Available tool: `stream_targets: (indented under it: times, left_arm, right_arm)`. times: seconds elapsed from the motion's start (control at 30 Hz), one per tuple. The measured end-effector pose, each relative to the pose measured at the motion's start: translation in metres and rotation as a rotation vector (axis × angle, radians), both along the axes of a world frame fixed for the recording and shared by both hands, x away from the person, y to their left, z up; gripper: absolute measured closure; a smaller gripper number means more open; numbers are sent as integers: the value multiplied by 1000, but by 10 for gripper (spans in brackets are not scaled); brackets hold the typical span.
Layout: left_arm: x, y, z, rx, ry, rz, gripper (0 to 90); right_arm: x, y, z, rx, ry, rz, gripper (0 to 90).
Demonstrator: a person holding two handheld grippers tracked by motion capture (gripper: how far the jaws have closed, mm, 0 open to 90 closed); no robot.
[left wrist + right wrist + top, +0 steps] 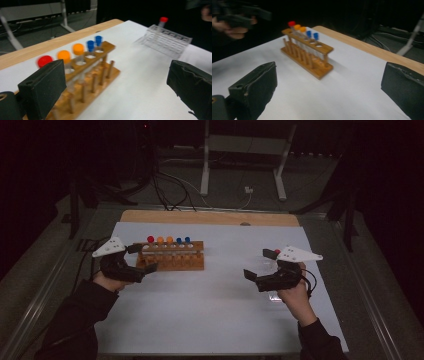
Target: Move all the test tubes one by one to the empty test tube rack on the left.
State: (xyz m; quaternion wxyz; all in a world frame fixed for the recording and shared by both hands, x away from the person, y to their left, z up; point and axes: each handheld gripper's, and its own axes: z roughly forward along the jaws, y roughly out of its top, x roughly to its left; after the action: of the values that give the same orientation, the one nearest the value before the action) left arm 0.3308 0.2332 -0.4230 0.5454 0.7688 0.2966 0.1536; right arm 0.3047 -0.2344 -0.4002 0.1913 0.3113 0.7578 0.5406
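Observation:
A wooden tube rack (172, 261) stands at the left of the white sheet. It holds tubes with a red cap (150, 239), two orange caps (164, 240) and two blue caps (183, 240). My left gripper (142, 258) stands open at the rack's left end, nothing between its jaws. In the left gripper view the rack (100, 72) lies past the left jaw of the gripper (115, 85). My right gripper (259, 264) is open and empty beside a clear plastic rack (166, 40), which holds one red-capped tube (163, 19). The right gripper view looks between that gripper's wide jaws (329, 82) toward the wooden rack (307, 53).
The white sheet (210, 305) covers a wooden table whose bare far edge (210, 217) shows. Beyond it stand a desk frame (245, 165) and floor cables (170, 190). The person's left hand (234, 23) shows blurred at the far left of the right gripper view.

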Motion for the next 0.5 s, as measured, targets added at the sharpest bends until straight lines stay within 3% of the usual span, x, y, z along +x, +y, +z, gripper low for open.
stream_targets:
  times: [0.37, 0.5]
  left_arm:
    - [-28, -15, -16, 0, -7, -90, 21]
    - [-31, -17, -18, -4, -12, -104, 21]
  right_arm:
    - [10, -41, -14, -38, 6, -132, 0]
    - [15, -59, -23, -47, 41, -178, 1]
